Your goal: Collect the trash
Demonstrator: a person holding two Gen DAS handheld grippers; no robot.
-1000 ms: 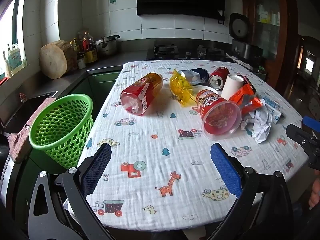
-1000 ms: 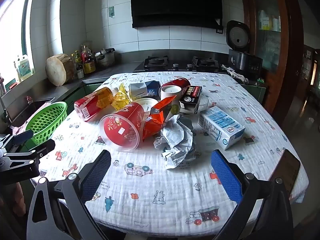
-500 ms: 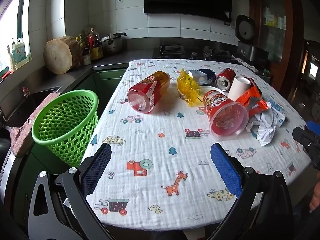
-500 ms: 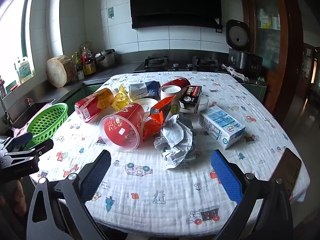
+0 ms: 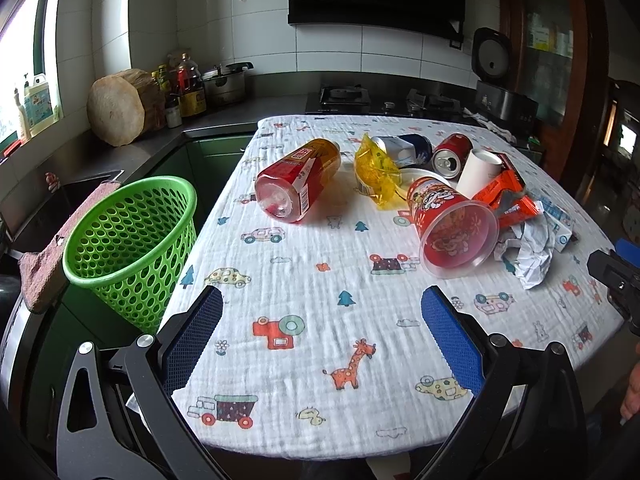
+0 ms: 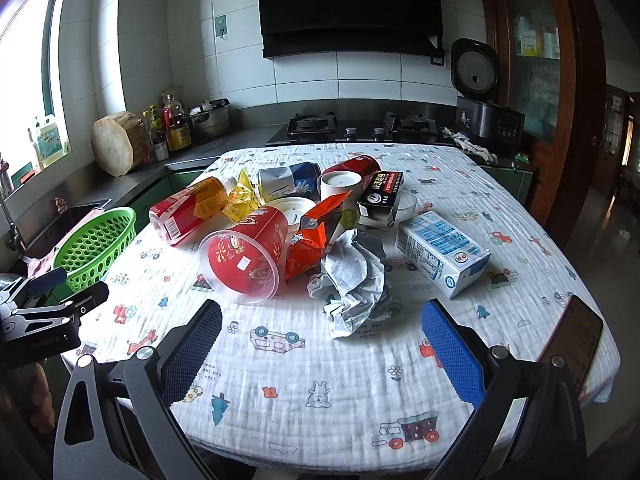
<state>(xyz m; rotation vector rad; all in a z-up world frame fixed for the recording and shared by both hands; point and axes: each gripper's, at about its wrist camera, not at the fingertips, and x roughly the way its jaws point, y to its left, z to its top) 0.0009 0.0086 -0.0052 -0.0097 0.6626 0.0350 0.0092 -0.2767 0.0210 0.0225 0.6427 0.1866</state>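
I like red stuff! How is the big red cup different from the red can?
The cup is wide, see-through plastic with cartoon pictures; the can is narrow metal. The cup lies at the near edge of the pile, its big open mouth toward the claws; the can sits at the back, showing only a small drinking hole in its silver top. Both are red, lying on their sides on the table.

Left tongs (image 5: 322,330) gape empty above the tablecloth (image 5: 304,280), green basket (image 5: 132,240) beside.

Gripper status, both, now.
Left gripper: open, holding nothing, above the tablecloth.
Right gripper: open, holding nothing, short of the crumpled white paper.
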